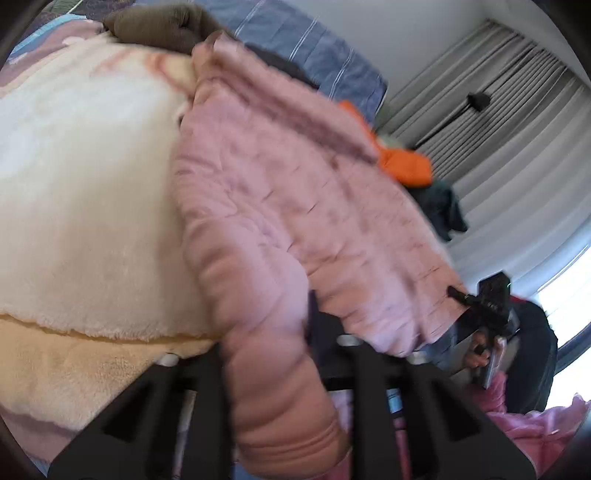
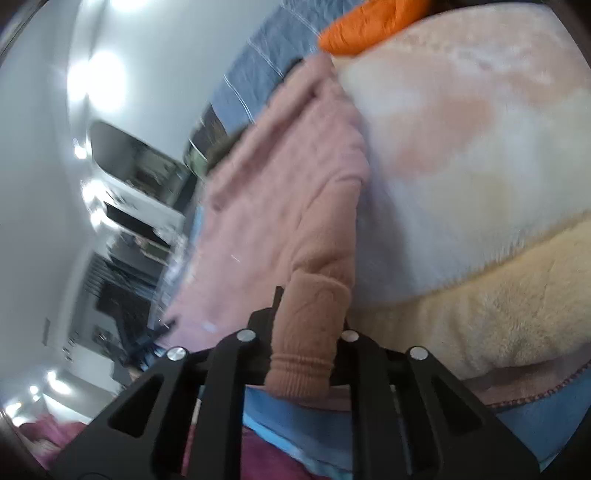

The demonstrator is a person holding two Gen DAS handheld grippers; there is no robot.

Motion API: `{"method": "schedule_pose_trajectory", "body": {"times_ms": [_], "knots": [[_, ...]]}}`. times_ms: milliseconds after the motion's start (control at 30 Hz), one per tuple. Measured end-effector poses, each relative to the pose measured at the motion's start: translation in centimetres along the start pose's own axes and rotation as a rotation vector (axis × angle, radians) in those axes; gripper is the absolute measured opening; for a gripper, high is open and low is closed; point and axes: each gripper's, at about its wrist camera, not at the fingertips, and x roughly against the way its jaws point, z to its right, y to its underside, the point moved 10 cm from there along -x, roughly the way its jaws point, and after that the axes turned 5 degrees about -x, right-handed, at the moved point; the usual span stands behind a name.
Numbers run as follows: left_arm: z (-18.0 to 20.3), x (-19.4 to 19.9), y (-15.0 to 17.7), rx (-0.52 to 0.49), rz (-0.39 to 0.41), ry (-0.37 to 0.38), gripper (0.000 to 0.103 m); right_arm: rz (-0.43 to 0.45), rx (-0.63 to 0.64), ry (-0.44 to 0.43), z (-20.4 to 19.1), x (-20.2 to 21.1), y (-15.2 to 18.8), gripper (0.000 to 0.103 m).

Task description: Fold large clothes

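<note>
A pink puffy jacket [image 1: 295,206] lies spread on a cream and white fleece blanket [image 1: 81,206] on the bed. In the left wrist view one sleeve [image 1: 273,387] runs down between the black fingers of my left gripper [image 1: 280,354], which is shut on it. My right gripper [image 1: 476,302] shows at the jacket's far right hem, held by a hand. In the right wrist view the other sleeve's ribbed cuff [image 2: 306,354] hangs between the fingers of my right gripper [image 2: 303,332], shut on it. The sleeves hide the fingertips in both views.
An orange garment [image 1: 402,162] and a dark one [image 1: 443,210] lie beyond the jacket. A brown garment [image 1: 159,26] and blue striped bedding [image 1: 314,48] are at the back. Grey curtains [image 1: 517,129] hang to the right. Magenta cloth [image 1: 535,432] lies below. Shelves [image 2: 140,192] stand at left.
</note>
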Motion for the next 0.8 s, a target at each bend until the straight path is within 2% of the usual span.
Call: {"method": "schedule_pose_trajectory", "body": {"times_ms": [233,433,533,600,700,800], "knots": [[8.2,7.2,-6.7,-0.256,0.262,-0.053,0.009,0.214,0.081,-0.215,-9.1,5.5,-4.9,0.011],[12.2,14.3,-8.4,-0.324,0.401,-0.014,0.01,0.378,0.231,-0.255,-14.4,13.5,-4.1,0.011],[12.8,15.8,-7.9,-0.292,0.395,0.019,0.012,0.402,0.243,-0.208,-14.9,14.9,-3.4,0.011],[12.0,14.6,-7.7,-0.257,0.339,0.005,0.012,0.37,0.205,-0.16,-13.4,13.8,-3.4,0.012],[9.7,10.5,-8.4,-0.182,0.245,-0.033,0.012,0.319,0.115,-0.134,-11.0,10.4,-5.4,0.012],[6.5,7.5,-10.3,-0.087,0.195,-0.038,0.013,0.304,0.042,-0.118,-9.1,7.9,-8.2,0.012]]}}
